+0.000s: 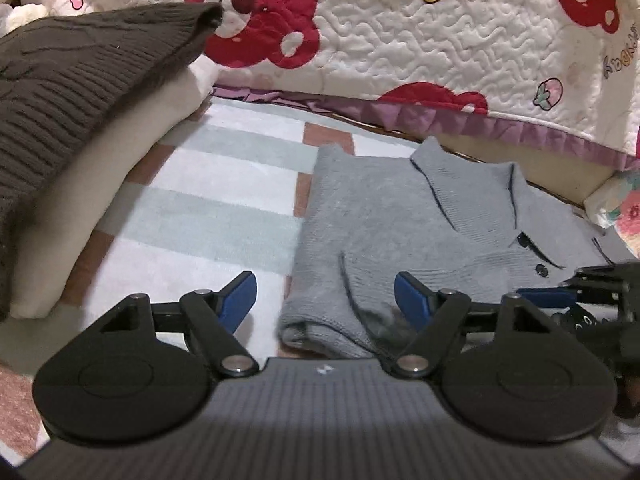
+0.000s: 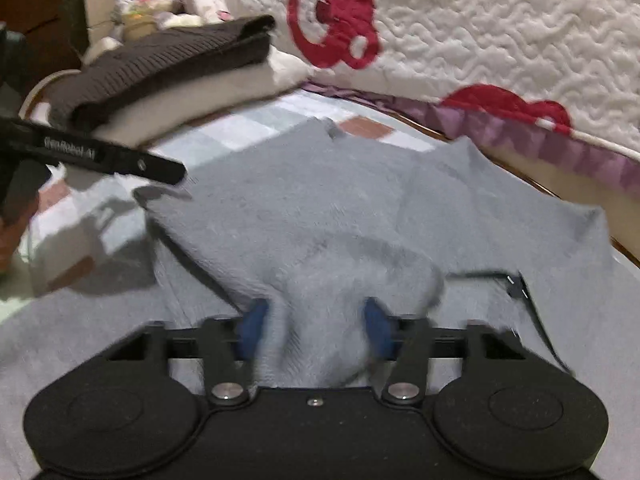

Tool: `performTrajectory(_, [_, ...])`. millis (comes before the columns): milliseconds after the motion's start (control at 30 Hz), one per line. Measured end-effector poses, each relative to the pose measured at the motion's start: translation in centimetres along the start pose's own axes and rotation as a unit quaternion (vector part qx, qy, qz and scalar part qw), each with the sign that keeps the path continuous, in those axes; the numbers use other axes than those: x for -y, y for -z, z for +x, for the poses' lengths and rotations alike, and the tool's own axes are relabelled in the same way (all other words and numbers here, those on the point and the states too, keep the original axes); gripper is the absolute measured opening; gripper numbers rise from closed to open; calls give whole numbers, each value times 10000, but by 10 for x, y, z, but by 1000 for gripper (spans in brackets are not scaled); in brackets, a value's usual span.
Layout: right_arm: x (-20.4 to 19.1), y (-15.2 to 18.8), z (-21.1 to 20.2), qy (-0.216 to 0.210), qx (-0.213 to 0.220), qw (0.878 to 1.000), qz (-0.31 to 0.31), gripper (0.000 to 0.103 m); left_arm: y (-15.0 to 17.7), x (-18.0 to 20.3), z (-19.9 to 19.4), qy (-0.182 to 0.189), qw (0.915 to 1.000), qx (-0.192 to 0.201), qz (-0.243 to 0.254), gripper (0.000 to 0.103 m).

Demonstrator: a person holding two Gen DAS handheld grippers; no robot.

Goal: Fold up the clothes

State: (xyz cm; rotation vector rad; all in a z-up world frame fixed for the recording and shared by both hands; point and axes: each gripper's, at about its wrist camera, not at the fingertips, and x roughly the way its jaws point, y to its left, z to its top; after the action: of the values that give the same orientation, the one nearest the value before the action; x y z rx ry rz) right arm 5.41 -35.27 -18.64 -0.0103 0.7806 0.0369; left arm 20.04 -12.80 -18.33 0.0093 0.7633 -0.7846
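Observation:
A grey knit polo sweater [image 1: 384, 224] with dark trim and buttons lies partly folded on a checked mat [image 1: 224, 184]. My left gripper [image 1: 325, 300] is open and empty, just above the sweater's folded near-left corner. My right gripper [image 2: 316, 328] is open, its blue pads either side of a raised bunch of the sweater [image 2: 320, 240] without pinching it. The right gripper also shows at the right edge of the left wrist view [image 1: 600, 288]. The left gripper's finger shows at the left of the right wrist view [image 2: 112, 156].
A folded dark brown sweater [image 1: 80, 80] lies on a folded white garment [image 1: 120, 168] at the left of the mat. A quilted white bedspread with red bears [image 1: 400, 32] and a purple frill hangs behind. Plush toys [image 2: 140, 0] sit at the far left.

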Motion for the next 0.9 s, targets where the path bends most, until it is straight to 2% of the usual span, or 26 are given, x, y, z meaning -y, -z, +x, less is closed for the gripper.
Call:
performTrajectory(33, [2,-9,-4,101,70,9999,-28,1,0,1,-3,30,10000,43,5,75])
performTrajectory(67, [5,-19,-15,248,289,9993,-26,0,0,1,-6,60,9999,87,10,75])
performTrajectory(100, [9,-29,-33,446,674,9967,11,0,0,2,-9,121,9998,127,-19,75])
performTrajectory(200, [27,-49,-92,1037,1777,9776,433,0,-2,2,-16,414,9988,164,-195,76])
performTrajectory(233, [36,-47,-106,1239,1952,9706,666,1,-2,3,-15,439,9987,122,-206,76])
performTrajectory(267, [44,-43,-114,1319,1898,9693,835,1,-2,5,-14,435,9988,80,-214,76])
performTrajectory(300, [46,-39,-113,1244,1684,9742,843,1,-2,6,-13,435,9988,41,-219,76])
performTrajectory(367, [42,-29,-101,1043,1235,9845,674,9,0,8,-8,478,9985,-133,-212,74])
performTrajectory(400, [36,-25,-93,903,1044,9888,564,10,1,9,-4,508,9982,-239,-205,64])
performTrajectory(467, [17,-17,-71,535,737,9954,286,20,3,11,0,455,9983,-357,-97,61])
performTrajectory(500, [7,-13,-61,351,582,9976,146,30,4,13,1,416,9984,-385,-34,59])
performTrajectory(533, [-4,-9,-51,215,438,9988,-62,38,5,13,1,414,9984,-392,-34,56])
performTrajectory(567, [-16,-5,-44,137,332,9988,-320,41,5,11,1,443,9982,-393,-95,54])
performTrajectory(633, [-34,3,-35,-74,204,9976,-656,51,6,7,2,491,9978,-400,-213,42])
performTrajectory(667, [-41,5,-30,-173,143,9966,-787,53,6,5,2,497,9976,-414,-264,40])
performTrajectory(733, [-51,6,-11,-178,-81,9942,-1053,66,7,0,3,503,9971,-443,-365,37])
performTrajectory(800, [-55,8,6,-15,-316,9908,-1316,64,8,-2,3,503,9969,-444,-417,37])
performTrajectory(833, [-54,8,7,55,-258,9912,-1300,61,8,-1,2,491,9970,-434,-400,37])
performTrajectory(867, [-49,6,8,86,-204,9931,-1153,49,8,0,1,478,9973,-420,-370,37])
performTrajectory(900, [-38,3,6,40,-159,9967,-796,7,7,1,0,462,9976,-400,-326,37])
